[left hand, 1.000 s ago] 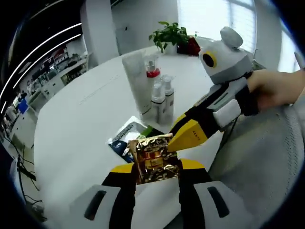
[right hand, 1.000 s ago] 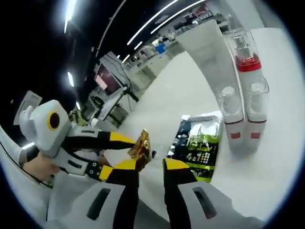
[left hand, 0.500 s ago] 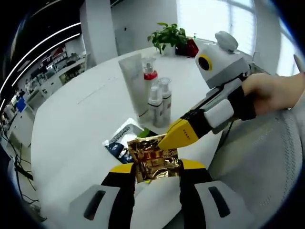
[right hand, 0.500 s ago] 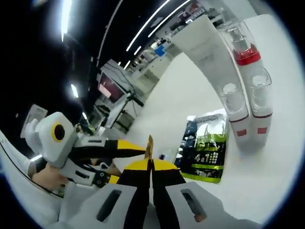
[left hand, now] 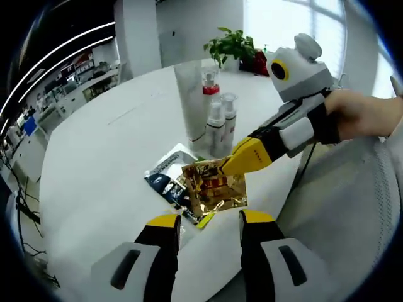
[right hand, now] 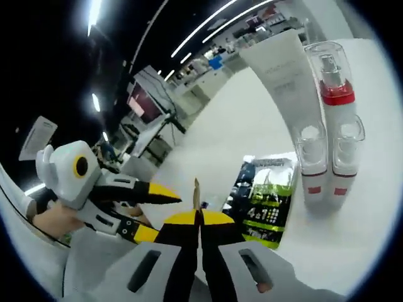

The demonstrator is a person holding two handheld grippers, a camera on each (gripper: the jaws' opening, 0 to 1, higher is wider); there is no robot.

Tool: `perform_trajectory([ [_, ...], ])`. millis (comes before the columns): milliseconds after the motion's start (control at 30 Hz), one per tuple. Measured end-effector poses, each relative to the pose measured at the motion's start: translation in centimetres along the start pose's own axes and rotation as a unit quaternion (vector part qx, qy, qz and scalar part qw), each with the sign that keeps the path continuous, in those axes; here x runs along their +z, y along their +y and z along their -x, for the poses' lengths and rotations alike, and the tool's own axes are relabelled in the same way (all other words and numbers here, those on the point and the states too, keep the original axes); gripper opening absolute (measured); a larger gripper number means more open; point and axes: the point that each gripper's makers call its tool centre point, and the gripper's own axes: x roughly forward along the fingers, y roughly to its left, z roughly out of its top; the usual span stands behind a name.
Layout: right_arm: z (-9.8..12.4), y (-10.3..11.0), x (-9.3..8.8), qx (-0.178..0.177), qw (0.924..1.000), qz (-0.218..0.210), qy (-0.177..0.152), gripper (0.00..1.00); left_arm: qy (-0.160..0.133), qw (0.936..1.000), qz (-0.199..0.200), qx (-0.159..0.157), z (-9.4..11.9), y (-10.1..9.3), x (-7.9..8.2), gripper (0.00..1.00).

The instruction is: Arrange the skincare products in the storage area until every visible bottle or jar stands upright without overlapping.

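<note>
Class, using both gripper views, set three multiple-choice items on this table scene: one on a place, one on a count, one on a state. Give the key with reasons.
1. Where does the green-and-black sachet lie?
A. flat on the table beside the bottles
B. on top of the tube
C. in the plant pot

2. How many clear-capped bottles stand next to the white tube?
A. one
B. three
C. five

3. What holds the gold sachet?
A. left gripper
B. right gripper
C. nothing

Key: 1 A, it lies flat by the bottle bases. 2 B, one red-collared bottle and two shorter ones. 3 B, its yellow jaws are shut on the sachet's edge, while the left gripper stands open.
</note>
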Motion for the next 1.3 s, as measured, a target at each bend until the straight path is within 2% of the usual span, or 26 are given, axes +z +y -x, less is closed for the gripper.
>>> perform_trajectory([
  [167,-1.4,0.5,0.4,-0.001,0.9988,0.044,0.023,0.01,0.003,0.9996,0.02,0.017,0.2,1.6,-1.5,0.3],
  [333,-4.5,2.0,1.0,0.016,0.9924,0.109,0.056,0.01,0.004,0.9985,0.04,0.037,0.7,3.5,-2.9,0.25],
  [467,-7.5,2.3,1.9,0.023,0.9894,0.123,0.074,0.01,0.007,0.9975,0.051,0.048,1.0,4.8,-3.7,0.21],
  [533,-9.2,1.9,2.2,0.024,0.9873,0.13,0.087,0.01,0.007,0.9971,0.051,0.055,0.9,5.7,-4.1,0.19],
  [667,-11.4,1.3,1.5,0.019,0.9805,0.149,0.126,0.01,0.003,0.9966,0.051,0.064,0.6,7.4,-4.1,0.1],
  [867,-12.9,0.2,1.4,0.013,0.9774,0.145,0.153,0.01,0.003,0.9964,0.048,0.07,-1.0,9.8,-4.0,0.04],
  [933,-13.6,-0.8,1.6,0.007,0.977,0.141,0.16,0.01,0.004,0.9966,0.05,0.066,-1.7,10.5,-3.8,0.03],
  [1000,-13.1,-0.4,1.4,0.002,0.9754,0.144,0.167,0.01,0.002,0.9971,0.045,0.061,-2.6,11.1,-3.5,0.02],
  [1067,-14.9,-2.3,1.8,-0.001,0.9731,0.148,0.177,0.01,0.007,0.9979,0.038,0.052,-3.5,11.2,-3.2,0.02],
  [1133,-14.3,-2.6,1.5,-0.015,0.9666,0.171,0.19,0.01,0.013,0.9985,0.024,0.047,-4.5,11.7,-3.3,0.02],
  [1233,-14.6,-3.7,1.5,-0.023,0.9552,0.204,0.213,0.01,0.021,0.9988,0.014,0.042,-5.7,12.0,-3.4,0.02],
  [1300,-15.3,-4.7,1.6,-0.028,0.9423,0.243,0.229,0.01,0.024,0.9989,0.011,0.037,-6.1,12.1,-3.4,0.02],
])
